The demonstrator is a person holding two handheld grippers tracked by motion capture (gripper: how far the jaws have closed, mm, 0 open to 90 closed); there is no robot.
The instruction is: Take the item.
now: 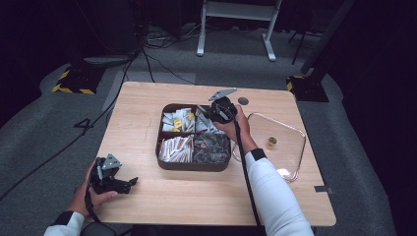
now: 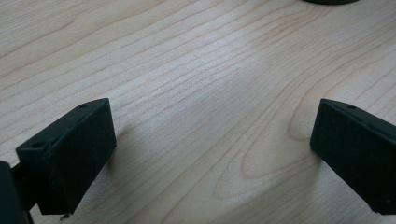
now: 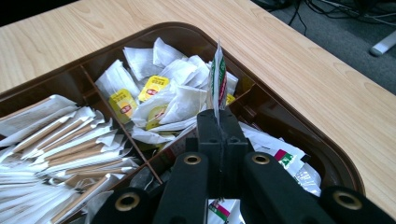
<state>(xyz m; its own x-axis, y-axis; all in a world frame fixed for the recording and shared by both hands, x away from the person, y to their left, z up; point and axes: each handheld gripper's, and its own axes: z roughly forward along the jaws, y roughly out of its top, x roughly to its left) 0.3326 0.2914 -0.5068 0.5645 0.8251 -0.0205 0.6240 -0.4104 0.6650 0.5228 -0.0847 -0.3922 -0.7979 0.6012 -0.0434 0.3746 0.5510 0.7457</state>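
A thin white sachet with red and green print (image 3: 218, 77) stands edge-on above the far right compartment of the brown divided tray (image 3: 327, 154), pinched by its lower edge between the jaws of the right gripper (image 3: 219, 122), which are closed flat against it. In the high view that gripper (image 1: 216, 114) hangs over the far part of the tray (image 1: 194, 166), near the tea bag compartment.

To do the lift well, I judge the gripper should go straight up until the sachet clears the loose packets beneath, so none get dragged out. The hold is only on a narrow edge, so a slow, steady carry without twisting would keep the sachet from slipping. The clear lid (image 1: 290, 147) with its brass knob lies just right of the tray.

The left gripper (image 1: 114, 181) rests on the wooden table (image 1: 196, 196) near the front left corner, jaws wide apart with nothing between them.

The sachet's print is too narrow to read. The tea bags with yellow tags (image 3: 154, 87) carry a red mark, its lettering too small to make out. Paper-wrapped wooden stirrers (image 3: 56, 144) fill the neighbouring section, no writing legible
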